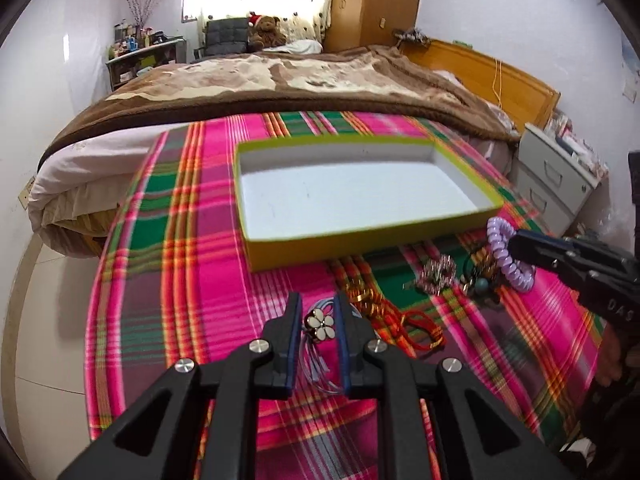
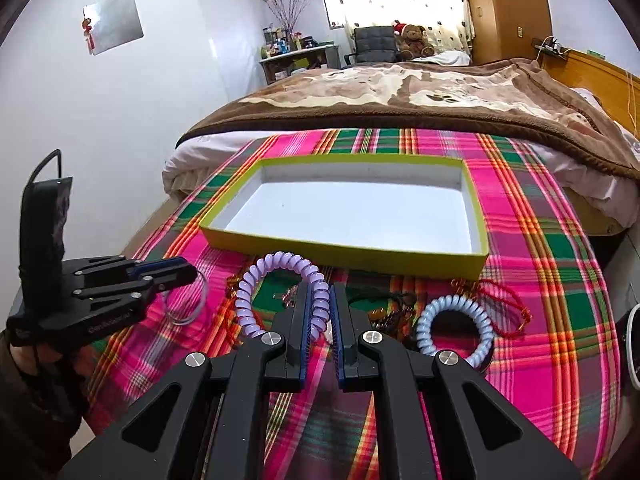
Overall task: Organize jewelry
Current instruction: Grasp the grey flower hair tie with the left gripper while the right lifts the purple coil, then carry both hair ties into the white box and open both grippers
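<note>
Flower ring (image 1: 322, 324) sits pinched in left gripper (image 1: 318, 312); right gripper (image 2: 320, 300) clamps purple coil bracelet (image 2: 280, 280).

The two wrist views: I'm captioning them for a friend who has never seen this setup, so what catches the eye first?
The loud pink-and-green plaid cloth over the foot of the bed, with an empty yellow-green box on it. In front of the box, the right gripper pinches a lilac spiral bracelet, while the left gripper holds a white flower ring.
</note>
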Demonstrator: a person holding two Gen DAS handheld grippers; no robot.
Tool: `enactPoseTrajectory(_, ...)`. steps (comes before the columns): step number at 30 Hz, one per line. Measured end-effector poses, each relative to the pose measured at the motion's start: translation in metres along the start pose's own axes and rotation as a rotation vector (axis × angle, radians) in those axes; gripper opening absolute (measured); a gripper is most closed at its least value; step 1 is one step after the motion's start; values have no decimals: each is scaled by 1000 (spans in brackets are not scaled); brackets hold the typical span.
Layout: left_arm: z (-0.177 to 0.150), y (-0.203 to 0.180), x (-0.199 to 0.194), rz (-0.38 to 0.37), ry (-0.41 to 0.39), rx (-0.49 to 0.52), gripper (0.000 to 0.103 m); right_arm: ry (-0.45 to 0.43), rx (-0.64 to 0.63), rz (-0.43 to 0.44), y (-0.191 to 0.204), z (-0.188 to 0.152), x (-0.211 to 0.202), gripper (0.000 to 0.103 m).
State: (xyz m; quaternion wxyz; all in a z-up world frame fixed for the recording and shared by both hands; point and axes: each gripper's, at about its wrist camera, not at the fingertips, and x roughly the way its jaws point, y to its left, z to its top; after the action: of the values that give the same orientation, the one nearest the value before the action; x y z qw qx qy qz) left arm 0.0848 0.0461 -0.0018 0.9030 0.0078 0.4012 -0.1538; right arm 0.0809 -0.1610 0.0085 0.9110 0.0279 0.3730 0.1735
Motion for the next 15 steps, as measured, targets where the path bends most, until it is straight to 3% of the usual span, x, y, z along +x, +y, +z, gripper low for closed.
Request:
enactPoseTrajectory(7, 29, 3, -6, -18, -70, -29, 16, -33, 0, -22, -7, 21, 0, 9)
enactPoseTrajectory(15, 61, 7, 19, -34, -93, -84, 16, -49, 27, -89, -30, 48, 20, 9)
